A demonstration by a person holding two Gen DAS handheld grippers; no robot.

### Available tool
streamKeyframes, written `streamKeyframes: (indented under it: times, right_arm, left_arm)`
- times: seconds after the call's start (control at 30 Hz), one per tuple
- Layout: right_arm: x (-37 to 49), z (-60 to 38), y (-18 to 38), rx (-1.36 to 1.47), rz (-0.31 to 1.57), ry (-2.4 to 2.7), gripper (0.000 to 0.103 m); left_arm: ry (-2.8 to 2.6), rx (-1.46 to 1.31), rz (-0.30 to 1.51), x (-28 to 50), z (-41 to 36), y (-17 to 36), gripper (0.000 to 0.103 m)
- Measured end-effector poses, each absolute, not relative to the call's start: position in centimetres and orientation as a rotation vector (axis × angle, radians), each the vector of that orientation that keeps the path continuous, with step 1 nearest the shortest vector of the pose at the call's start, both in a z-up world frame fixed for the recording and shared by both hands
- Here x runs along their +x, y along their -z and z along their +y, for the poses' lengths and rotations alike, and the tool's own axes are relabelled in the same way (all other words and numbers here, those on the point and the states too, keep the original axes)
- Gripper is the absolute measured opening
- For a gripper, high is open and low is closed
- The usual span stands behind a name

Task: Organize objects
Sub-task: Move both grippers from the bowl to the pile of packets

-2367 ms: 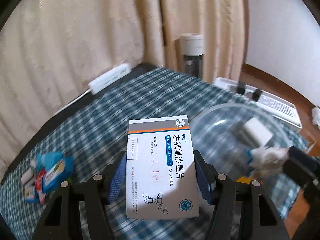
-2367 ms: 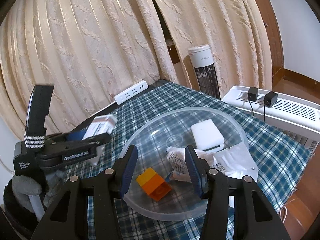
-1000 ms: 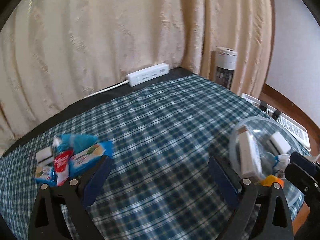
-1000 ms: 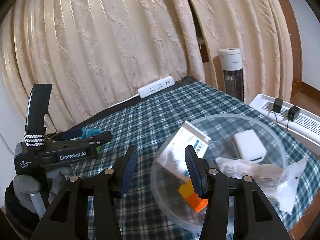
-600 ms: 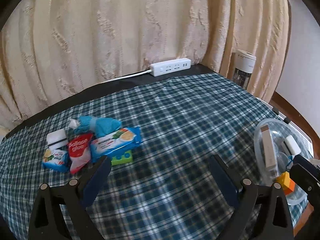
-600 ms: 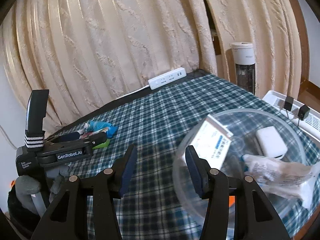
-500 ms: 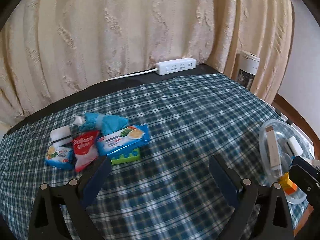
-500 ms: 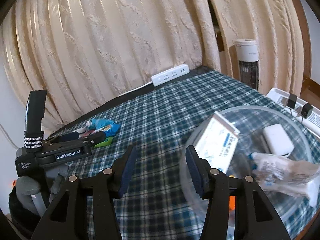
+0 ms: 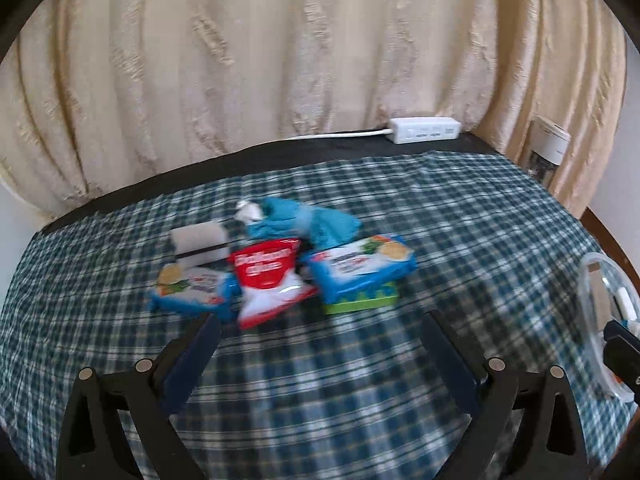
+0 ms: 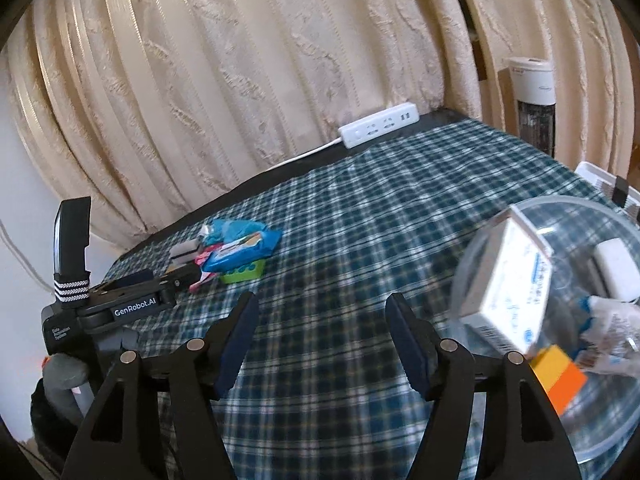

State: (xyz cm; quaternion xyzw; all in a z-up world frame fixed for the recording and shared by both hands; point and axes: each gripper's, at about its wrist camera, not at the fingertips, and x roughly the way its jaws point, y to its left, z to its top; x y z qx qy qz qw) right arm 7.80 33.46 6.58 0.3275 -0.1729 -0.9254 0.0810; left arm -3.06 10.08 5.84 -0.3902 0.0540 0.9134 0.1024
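The left gripper (image 9: pixel 318 354) has its jaws spread wide with nothing between them. It hangs over the checked cloth (image 9: pixel 460 240) on the counter. Just past it lies a small pile of things close together: a blue packet (image 9: pixel 188 286) on the left, a red and white pouch (image 9: pixel 268 280) in the middle, and a blue biscuit pack (image 9: pixel 362 266) lying long-ways left to right on top of a green block (image 9: pixel 360 302). Behind them sit a white box (image 9: pixel 198 240) and a crumpled blue bag (image 9: pixel 308 220).

The right gripper (image 10: pixel 320 344) also has its jaws spread and holds nothing. To its right is a clear bowl (image 10: pixel 600 432). Inside, a white medicine box (image 10: pixel 510 280) leans tilted against the near left wall, its long side pointing up and away. An orange block (image 10: pixel 560 376) sits below it. A white power strip (image 10: pixel 378 124) lies at the far edge by the curtain (image 10: pixel 240 60).
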Motion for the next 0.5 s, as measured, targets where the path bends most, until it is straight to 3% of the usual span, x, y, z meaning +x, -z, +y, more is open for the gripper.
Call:
streamKeyframes:
  times: [0.5]
  right_arm:
    - [4.8, 28.8, -6.0, 1.053, -0.473, 2.68, 0.068]
  left_arm:
    - [-2.799, -1.24, 0.088, -6.1, 2.3, -4.4, 0.102]
